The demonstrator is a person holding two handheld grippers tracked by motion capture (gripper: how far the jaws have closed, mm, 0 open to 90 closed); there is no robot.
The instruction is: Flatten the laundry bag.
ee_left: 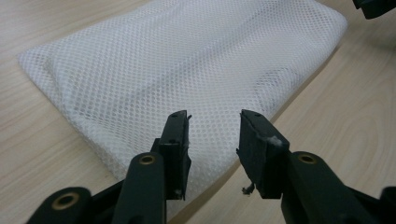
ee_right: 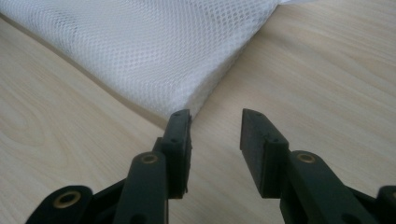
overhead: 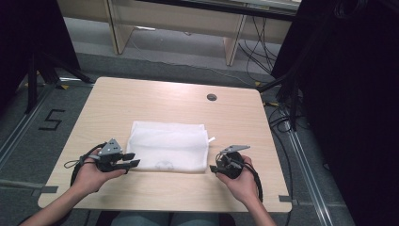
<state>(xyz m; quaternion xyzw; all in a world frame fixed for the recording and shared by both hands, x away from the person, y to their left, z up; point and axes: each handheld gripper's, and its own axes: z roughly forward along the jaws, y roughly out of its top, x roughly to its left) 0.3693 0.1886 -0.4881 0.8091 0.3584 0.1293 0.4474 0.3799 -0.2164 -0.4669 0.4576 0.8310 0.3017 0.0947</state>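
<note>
White mesh bag (overhead: 168, 146), folded flat, honeycomb weave, soft rectangle, centred on pale wood-grain bench (overhead: 141, 101). Left tool (overhead: 133, 160) at bag's near left corner, jaws apart, astride the mesh edge, unclamped; right tool (overhead: 215, 165) just off bag's near right corner, jaws apart, empty. Likely posed for corner pinches.
</note>
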